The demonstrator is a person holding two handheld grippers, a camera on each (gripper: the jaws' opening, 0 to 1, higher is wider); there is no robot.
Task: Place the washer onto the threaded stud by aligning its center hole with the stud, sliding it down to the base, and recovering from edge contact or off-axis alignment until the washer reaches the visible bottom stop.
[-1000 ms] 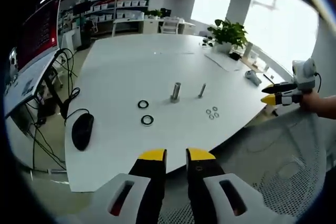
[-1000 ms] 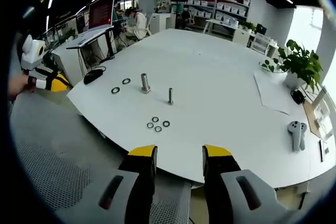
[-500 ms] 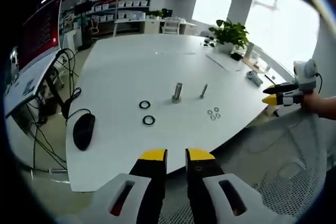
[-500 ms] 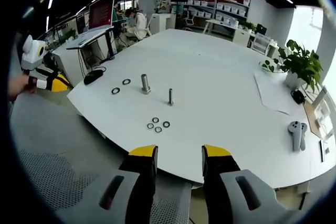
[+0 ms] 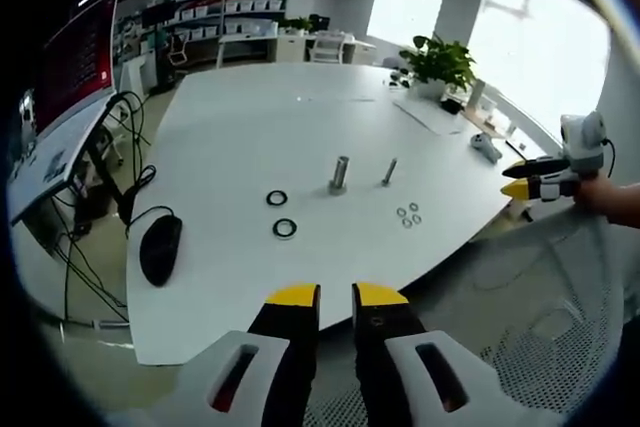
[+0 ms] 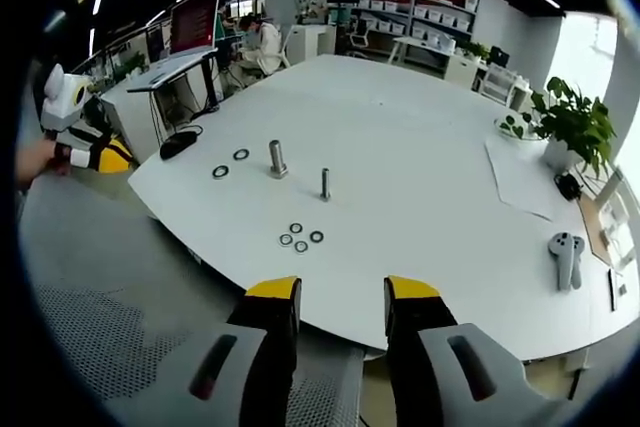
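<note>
On the white table (image 5: 250, 137) stand a thick metal stud (image 5: 340, 174) and a thinner threaded stud (image 5: 388, 172). Several small washers (image 5: 408, 215) lie in a cluster near the thin stud. Two larger dark washers (image 5: 277, 198) (image 5: 285, 228) lie left of the thick stud. My left gripper (image 5: 336, 297) hangs off the table's near edge, jaws slightly apart and empty. My right gripper (image 6: 342, 292) is open and empty, short of the table edge, with the small washers (image 6: 300, 238) and the thin stud (image 6: 325, 184) ahead of it. The thick stud (image 6: 277, 159) stands further left.
A black mouse (image 5: 160, 249) with its cable lies near the table's left corner. A potted plant (image 6: 570, 122), a sheet of paper (image 6: 520, 177) and a grey controller (image 6: 565, 257) sit toward the table's far side. A perforated grey surface (image 6: 100, 327) lies below both grippers.
Nothing on the table has moved. The left gripper view has drifted very slightly; both grippers keep the same jaw gaps.
</note>
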